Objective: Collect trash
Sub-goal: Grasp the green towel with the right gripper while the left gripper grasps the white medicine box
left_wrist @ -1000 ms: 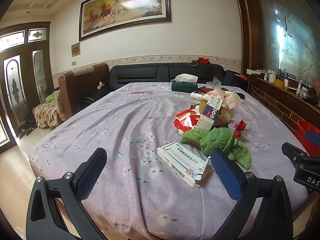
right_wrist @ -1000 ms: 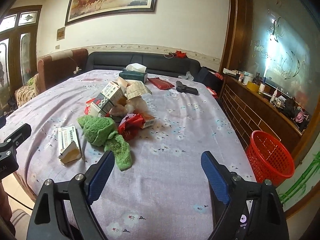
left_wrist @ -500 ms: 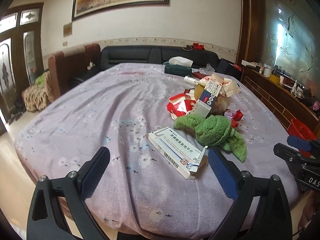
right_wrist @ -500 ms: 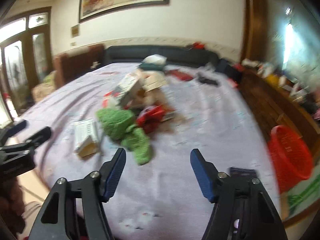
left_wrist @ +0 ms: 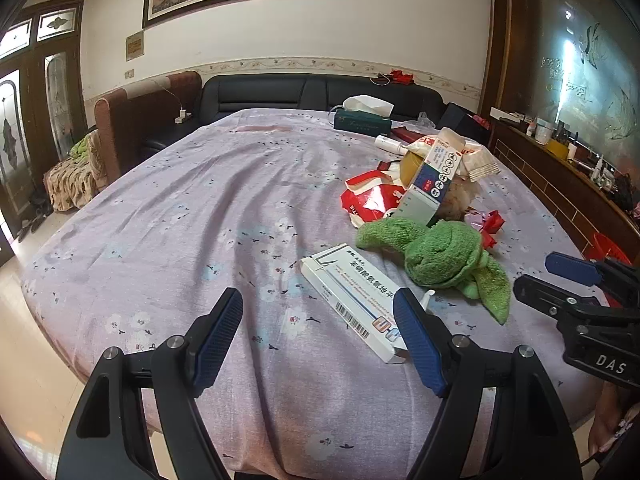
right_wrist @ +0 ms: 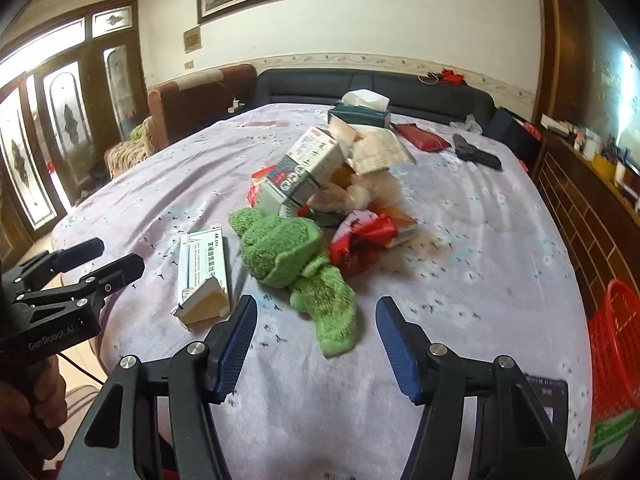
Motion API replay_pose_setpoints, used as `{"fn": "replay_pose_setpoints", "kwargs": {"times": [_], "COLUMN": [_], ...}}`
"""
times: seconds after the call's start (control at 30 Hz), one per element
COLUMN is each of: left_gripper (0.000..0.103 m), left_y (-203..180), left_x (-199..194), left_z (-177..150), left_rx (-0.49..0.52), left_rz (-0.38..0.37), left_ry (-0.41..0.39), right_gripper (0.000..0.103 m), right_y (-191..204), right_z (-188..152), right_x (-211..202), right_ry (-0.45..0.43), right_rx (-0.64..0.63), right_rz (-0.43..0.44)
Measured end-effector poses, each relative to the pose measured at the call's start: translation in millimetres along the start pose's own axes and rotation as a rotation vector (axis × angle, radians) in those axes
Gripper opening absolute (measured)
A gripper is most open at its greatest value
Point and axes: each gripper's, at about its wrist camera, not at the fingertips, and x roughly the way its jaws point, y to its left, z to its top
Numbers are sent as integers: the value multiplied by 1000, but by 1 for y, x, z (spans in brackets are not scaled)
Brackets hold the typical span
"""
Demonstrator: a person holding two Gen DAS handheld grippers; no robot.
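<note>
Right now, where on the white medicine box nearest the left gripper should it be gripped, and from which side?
Grip the white medicine box across its narrow width, near the middle, coming down from above. It lies flat on the tablecloth, long and thin, so only its long side edges offer opposing faces. Its near end is torn open and probably crushes easily. The left gripper, jaws closing with nothing between them, sits closest.

A red basket (right_wrist: 616, 344) sits half cut off at the frame's right edge; small print on the white box (left_wrist: 352, 296) stays unreadable
</note>
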Motion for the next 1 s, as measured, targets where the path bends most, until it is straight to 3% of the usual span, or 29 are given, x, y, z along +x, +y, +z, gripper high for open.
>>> {"fn": "replay_pose_setpoints", "kwargs": {"times": [0.53,0.7,0.87,0.9,0.97,1.0], "left_gripper": [77,78,78,78,78,78], "left_y": [19,16,13,12,10,9], "left_x": [7,11,16,17,19,21], "left_z": [1,3,3,3,4,5], "left_rx": [-53,-47,-58,-58,-56,-57], "left_rz": [-23,-50,-69,-73,-79,-82], "left_ry": [45,69,92,99,112,115], "right_gripper": [63,62,69,67,48,45], "right_y": [14,20,19,18,15,12], "right_z": [33,29,27,28,29,30], "right_x": [93,98,104,104,102,98], "right_ry": [157,161,181,184,189,185], "right_rx": [-137,-184,-190,-186,-160,-150], "right_rz": [73,54,56,60,82,88]}}
